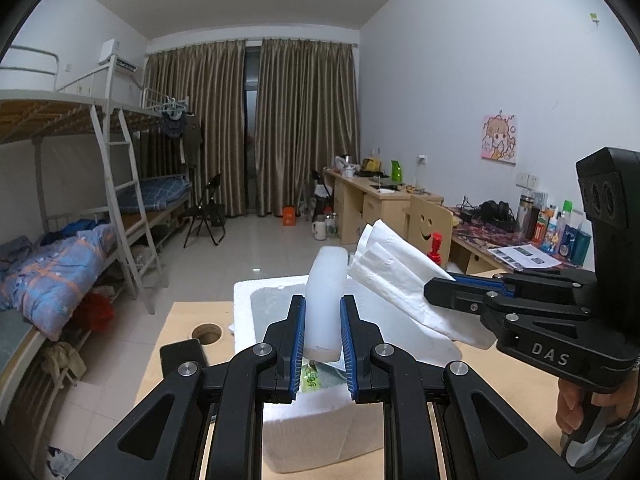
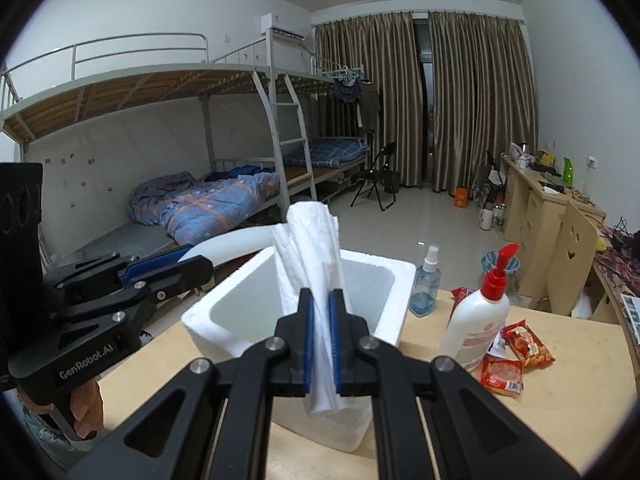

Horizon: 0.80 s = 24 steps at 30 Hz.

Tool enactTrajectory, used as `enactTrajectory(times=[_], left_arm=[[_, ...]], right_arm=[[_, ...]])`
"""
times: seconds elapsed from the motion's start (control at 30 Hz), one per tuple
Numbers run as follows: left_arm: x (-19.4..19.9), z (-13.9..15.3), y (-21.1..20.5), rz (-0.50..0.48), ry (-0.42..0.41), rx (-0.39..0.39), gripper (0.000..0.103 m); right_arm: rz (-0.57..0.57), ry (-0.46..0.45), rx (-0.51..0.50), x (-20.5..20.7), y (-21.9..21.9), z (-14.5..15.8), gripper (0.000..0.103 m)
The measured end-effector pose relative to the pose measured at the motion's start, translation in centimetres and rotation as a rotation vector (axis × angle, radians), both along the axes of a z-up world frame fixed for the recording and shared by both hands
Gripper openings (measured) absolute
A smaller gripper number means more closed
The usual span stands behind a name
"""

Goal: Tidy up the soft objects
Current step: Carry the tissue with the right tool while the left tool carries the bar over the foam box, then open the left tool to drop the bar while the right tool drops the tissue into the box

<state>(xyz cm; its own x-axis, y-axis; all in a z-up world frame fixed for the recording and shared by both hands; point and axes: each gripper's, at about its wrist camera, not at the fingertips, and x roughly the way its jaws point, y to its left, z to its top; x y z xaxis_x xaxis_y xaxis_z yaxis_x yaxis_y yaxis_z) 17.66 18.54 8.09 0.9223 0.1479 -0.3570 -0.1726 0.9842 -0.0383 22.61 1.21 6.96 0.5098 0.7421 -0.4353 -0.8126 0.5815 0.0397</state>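
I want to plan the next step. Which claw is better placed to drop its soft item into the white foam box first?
Probably the left. The left claw holds its white foam block right above the foam box. The right claw grips crumpled white paper nearer the box's front wall.

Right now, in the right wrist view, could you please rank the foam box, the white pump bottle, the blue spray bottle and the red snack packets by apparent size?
1. foam box
2. white pump bottle
3. blue spray bottle, though it stands farther back, so this rank is unsure
4. red snack packets, each looking alike
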Motion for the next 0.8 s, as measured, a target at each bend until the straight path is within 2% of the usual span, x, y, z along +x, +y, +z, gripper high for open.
enactTrajectory(times=[0.33,0.6,0.8], left_arm=[[3.9,-1.3,0.6,-0.016,0.054,-0.014,0.018],[5.4,-1.9,1.2,-0.02,0.084,-0.026,0.019],[5.8,-2.0,1.0,-0.006,0.088,-0.013,0.024]], right_arm=[[-0.022,0.021,-0.006,1.8,-0.1,-0.3,0.01],[-0.032,0.027,-0.012,2.2,0.0,-0.3,0.01],[-0.035,0.022,-0.012,2.2,-0.1,-0.1,0.01]])
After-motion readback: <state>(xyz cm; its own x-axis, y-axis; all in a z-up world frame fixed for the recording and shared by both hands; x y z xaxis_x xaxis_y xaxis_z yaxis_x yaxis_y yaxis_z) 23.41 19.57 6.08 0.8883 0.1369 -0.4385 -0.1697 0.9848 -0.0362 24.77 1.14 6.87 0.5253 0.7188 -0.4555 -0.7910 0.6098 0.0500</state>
